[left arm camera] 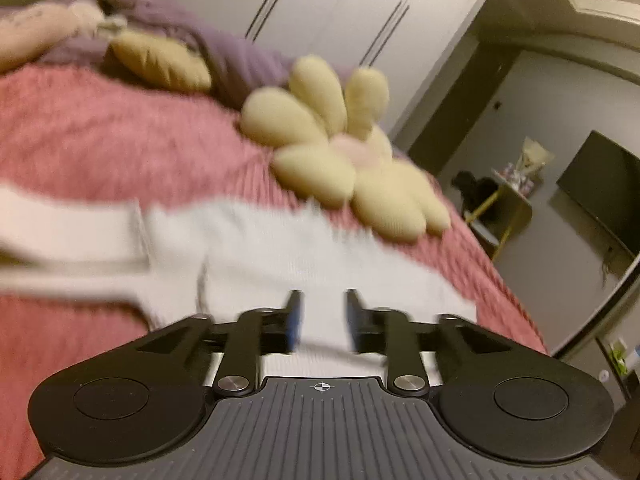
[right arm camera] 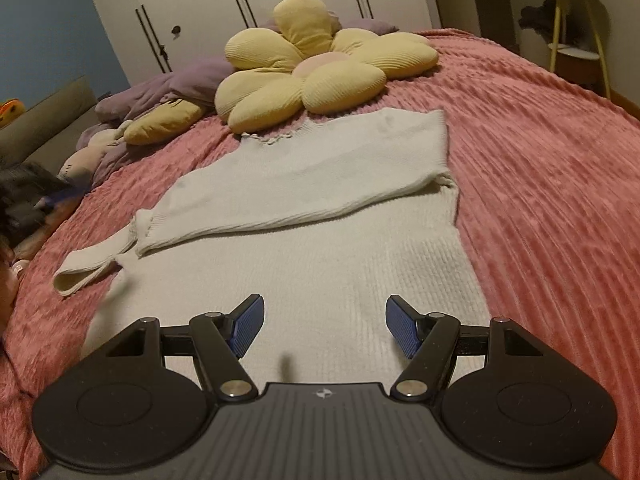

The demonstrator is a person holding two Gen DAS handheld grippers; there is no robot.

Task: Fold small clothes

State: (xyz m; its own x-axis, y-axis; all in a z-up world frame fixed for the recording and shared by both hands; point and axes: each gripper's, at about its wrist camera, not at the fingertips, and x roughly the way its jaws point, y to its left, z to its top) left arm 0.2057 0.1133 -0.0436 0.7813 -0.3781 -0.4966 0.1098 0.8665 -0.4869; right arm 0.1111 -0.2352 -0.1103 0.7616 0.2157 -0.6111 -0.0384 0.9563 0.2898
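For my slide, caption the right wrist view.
Open right gripper above a white sweater, one sleeve folded across, on pink bedspread.

One white sweater [right arm camera: 312, 216], one yellow flower cushion [right arm camera: 316, 64], one pink bedspread [right arm camera: 552, 168], two grippers [left arm camera: 320, 316] [right arm camera: 325, 328]

- You have no legible words, brands, labels or numbers in either view.
- The only sign you can see is a small crosshair mark on each hand-held gripper's ribbed housing: left hand-held gripper [left arm camera: 322, 320], right hand-held gripper [right arm camera: 325, 328].
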